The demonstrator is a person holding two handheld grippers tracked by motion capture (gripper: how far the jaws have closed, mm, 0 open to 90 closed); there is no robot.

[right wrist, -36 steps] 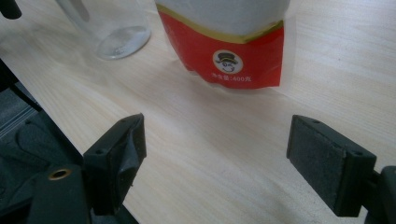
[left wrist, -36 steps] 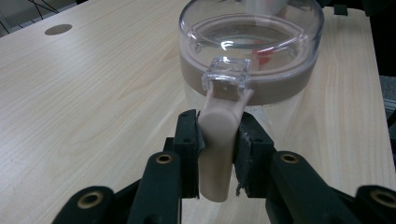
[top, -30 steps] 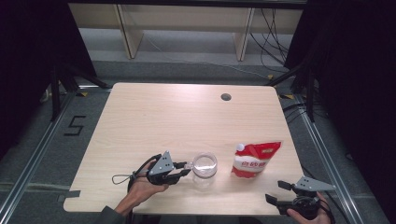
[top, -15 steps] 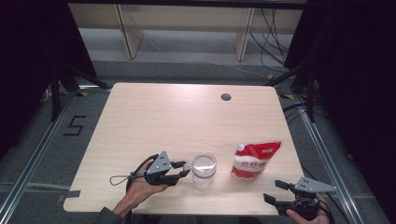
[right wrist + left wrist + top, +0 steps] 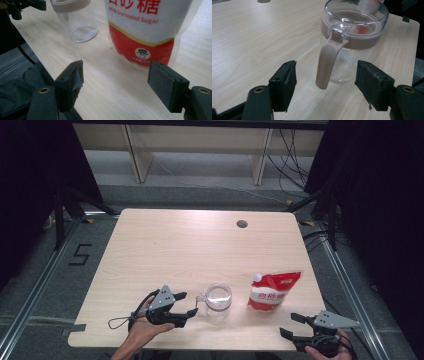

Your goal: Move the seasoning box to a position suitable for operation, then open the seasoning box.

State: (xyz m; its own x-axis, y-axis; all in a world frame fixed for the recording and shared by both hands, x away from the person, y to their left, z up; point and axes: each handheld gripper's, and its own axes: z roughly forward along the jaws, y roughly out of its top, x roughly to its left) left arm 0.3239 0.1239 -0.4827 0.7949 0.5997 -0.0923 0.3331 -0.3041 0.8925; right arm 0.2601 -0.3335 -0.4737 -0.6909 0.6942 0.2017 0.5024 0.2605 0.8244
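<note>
Left claw (image 5: 325, 87) just opening, straddles jar handle (image 5: 327, 63), untouched.

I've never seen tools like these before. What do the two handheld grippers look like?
Each is a black tool with two jaws ending in flat, dark foam-like pads. The left gripper and right gripper each carry a grey three-cornered plate on top. A thin black cable loops out from the left one. Brass-coloured rivets sit near the jaw bases. No sleeves show; forearms look bare.

Glass jar (image 5: 218, 297) and sugar pouch (image 5: 272, 291) near the front edge, narrow gap between; far tabletop (image 5: 200, 240) seemingly open.
</note>
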